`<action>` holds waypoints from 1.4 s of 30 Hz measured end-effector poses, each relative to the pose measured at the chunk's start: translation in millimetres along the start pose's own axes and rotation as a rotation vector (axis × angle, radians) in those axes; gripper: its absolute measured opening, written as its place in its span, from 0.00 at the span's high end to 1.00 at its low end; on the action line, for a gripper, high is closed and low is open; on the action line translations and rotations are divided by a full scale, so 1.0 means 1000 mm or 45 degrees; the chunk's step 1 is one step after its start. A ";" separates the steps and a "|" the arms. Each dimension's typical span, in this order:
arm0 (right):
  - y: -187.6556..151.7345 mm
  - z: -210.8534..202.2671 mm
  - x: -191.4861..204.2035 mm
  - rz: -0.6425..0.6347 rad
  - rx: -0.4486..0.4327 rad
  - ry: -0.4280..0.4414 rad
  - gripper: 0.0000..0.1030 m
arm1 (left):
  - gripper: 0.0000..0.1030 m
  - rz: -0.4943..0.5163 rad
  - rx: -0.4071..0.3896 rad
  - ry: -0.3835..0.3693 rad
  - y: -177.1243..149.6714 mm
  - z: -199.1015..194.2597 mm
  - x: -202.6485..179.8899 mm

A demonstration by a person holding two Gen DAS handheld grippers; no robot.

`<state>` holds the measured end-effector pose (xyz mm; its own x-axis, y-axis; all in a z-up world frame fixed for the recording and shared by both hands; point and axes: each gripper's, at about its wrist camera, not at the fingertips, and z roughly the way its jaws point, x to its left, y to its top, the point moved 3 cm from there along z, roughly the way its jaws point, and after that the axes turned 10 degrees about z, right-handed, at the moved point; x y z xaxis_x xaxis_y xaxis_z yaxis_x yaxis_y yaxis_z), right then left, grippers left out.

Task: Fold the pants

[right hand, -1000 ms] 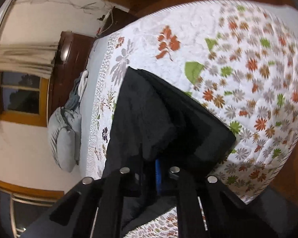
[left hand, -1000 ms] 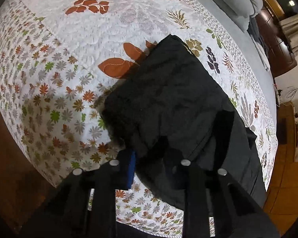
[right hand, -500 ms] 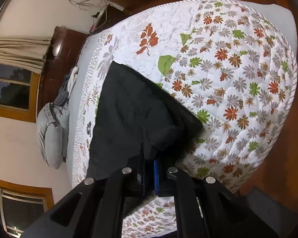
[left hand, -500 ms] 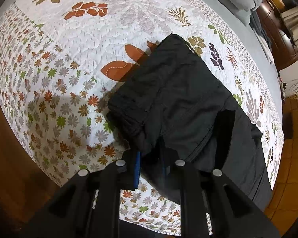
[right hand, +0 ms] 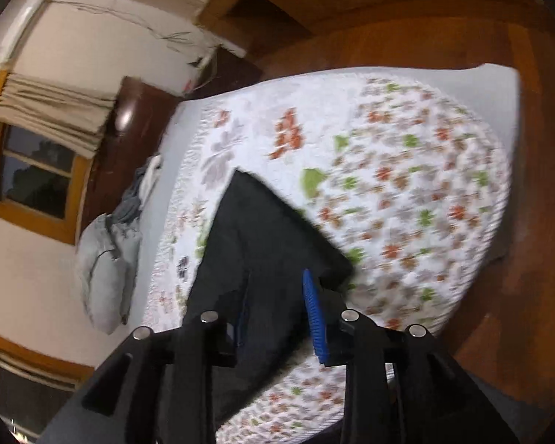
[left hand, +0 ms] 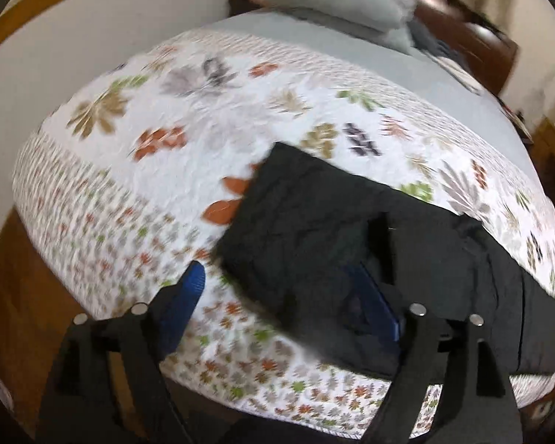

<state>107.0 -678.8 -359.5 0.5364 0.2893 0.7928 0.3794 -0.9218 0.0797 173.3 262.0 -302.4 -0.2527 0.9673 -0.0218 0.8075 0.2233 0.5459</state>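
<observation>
Both grippers are opening and letting go of the black pants (left hand: 314, 229), which a second ago they were pinching. The left gripper (left hand: 277, 296) is spreading wide, the right gripper (right hand: 277, 307) partway; neither seems to be pressing cloth, though blur obscures it. The folded pants are lying on the bed (left hand: 188, 140), centre-right of frame, so this fold looks placed.

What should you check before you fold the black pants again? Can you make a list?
1. Left gripper let go: ok, jaws opening, nothing pinched.
2. Right gripper let go: ok, jaws opening, cloth between but not pressed.
3. Black pants lying on the quilt: ok.
4. Fold lying flat: cannot tell, picture blurred.
5. Pants clear of the bed edge: not ok, they reach the near edge.
</observation>
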 end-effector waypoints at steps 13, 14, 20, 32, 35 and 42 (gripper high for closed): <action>0.019 -0.003 -0.030 0.129 -0.013 0.059 0.42 | 0.05 -0.088 0.204 -0.162 -0.014 0.074 -0.011; 0.019 -0.003 -0.037 0.151 -0.005 0.069 0.40 | 0.04 -0.074 0.205 -0.160 -0.016 0.076 -0.013; 0.015 0.014 -0.055 0.211 0.052 0.161 0.34 | 0.03 -0.108 0.171 -0.157 -0.019 0.076 -0.014; 0.010 0.046 -0.055 0.215 0.147 0.299 0.28 | 0.03 -0.171 0.101 -0.166 -0.023 0.073 -0.012; 0.005 0.051 -0.051 0.181 0.169 0.307 0.28 | 0.03 -0.178 0.096 -0.159 -0.023 0.073 -0.012; 0.008 0.060 -0.044 0.192 0.180 0.321 0.27 | 0.03 -0.194 0.106 -0.161 -0.022 0.073 -0.011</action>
<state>132.2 -683.7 -430.3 0.3975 0.0625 0.9155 0.4201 -0.8994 -0.1209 197.7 255.2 -375.4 -0.3109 0.9277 -0.2068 0.8076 0.3725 0.4572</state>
